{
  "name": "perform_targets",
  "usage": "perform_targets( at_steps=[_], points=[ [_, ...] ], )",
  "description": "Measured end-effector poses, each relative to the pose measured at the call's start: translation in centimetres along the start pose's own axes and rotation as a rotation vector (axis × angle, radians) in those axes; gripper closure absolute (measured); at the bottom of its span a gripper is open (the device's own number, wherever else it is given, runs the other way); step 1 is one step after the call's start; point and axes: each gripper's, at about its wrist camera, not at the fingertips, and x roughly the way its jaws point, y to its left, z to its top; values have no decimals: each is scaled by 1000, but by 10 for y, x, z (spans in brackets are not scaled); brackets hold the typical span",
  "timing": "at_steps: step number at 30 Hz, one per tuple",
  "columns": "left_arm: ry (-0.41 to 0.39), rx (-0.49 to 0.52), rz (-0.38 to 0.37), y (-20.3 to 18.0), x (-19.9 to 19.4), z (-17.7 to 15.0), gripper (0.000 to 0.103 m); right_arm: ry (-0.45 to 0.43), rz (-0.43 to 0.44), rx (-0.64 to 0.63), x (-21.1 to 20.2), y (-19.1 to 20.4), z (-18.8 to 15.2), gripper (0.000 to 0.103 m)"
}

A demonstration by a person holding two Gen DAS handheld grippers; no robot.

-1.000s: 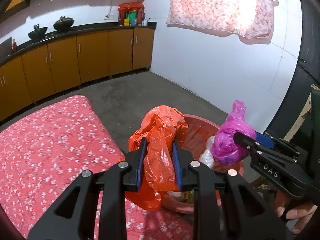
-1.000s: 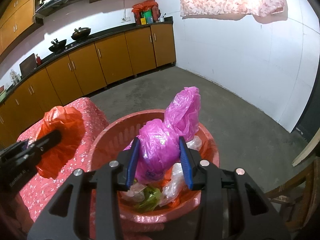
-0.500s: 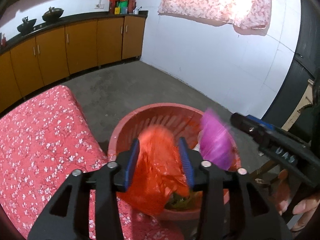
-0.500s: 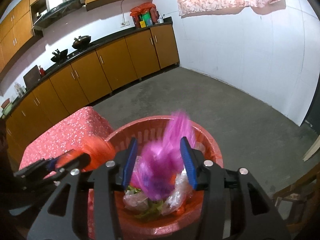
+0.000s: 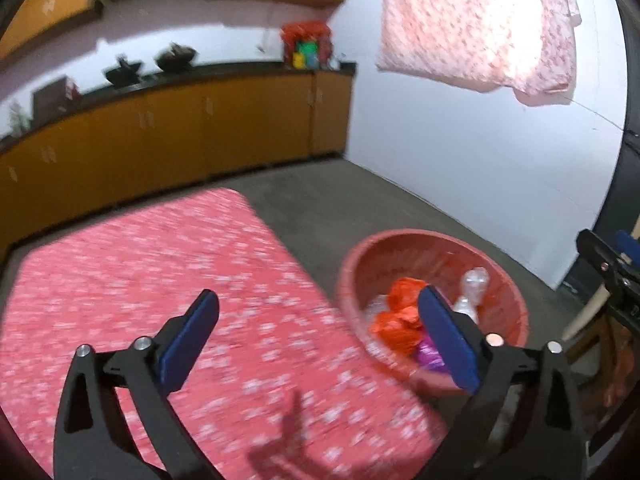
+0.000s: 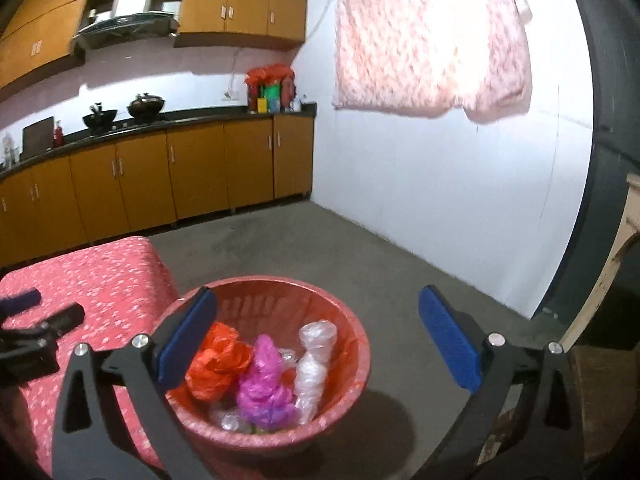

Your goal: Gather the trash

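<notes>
A red plastic basket stands on the floor beside the cloth-covered table. Inside lie an orange plastic bag, a purple plastic bag and a clear plastic wrap. My right gripper hovers above the basket, its jaws opening wide with nothing between them. My left gripper is over the table's right edge, jaws also opening and empty. From there the basket sits to the right, with the orange bag and the purple bag in it.
A table with a red floral cloth fills the left. Orange cabinets line the far wall under a dark counter. A pink cloth hangs on the white wall. A wooden chair stands at the right. Grey floor lies beyond the basket.
Both grippers opened and let go of their bags. The orange and purple bags dropped into the basket. The left gripper swung left over the table; the right one lifted a little.
</notes>
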Motion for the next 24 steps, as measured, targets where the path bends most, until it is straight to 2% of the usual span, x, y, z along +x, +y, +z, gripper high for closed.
perform_targets(
  at_steps=[5, 10, 14, 19, 24],
  points=[
    [-72, 21, 96, 20, -50, -19, 2, -53, 47, -29, -50, 25, -15, 4],
    [-124, 7, 162, 39, -94, -39, 2, -29, 115, -21, -81, 43, -32, 4],
    [-127, 2, 184, 45, -114, -53, 2, -8, 140, -22, -99, 55, -45, 4],
    [-138, 32, 203, 43, -128, -67, 2, -33, 153, -50, -120, 66, -50, 4],
    [-149, 21, 210, 46, -136, -74, 2, -52, 145, -41, -133, 68, -54, 4]
  ],
)
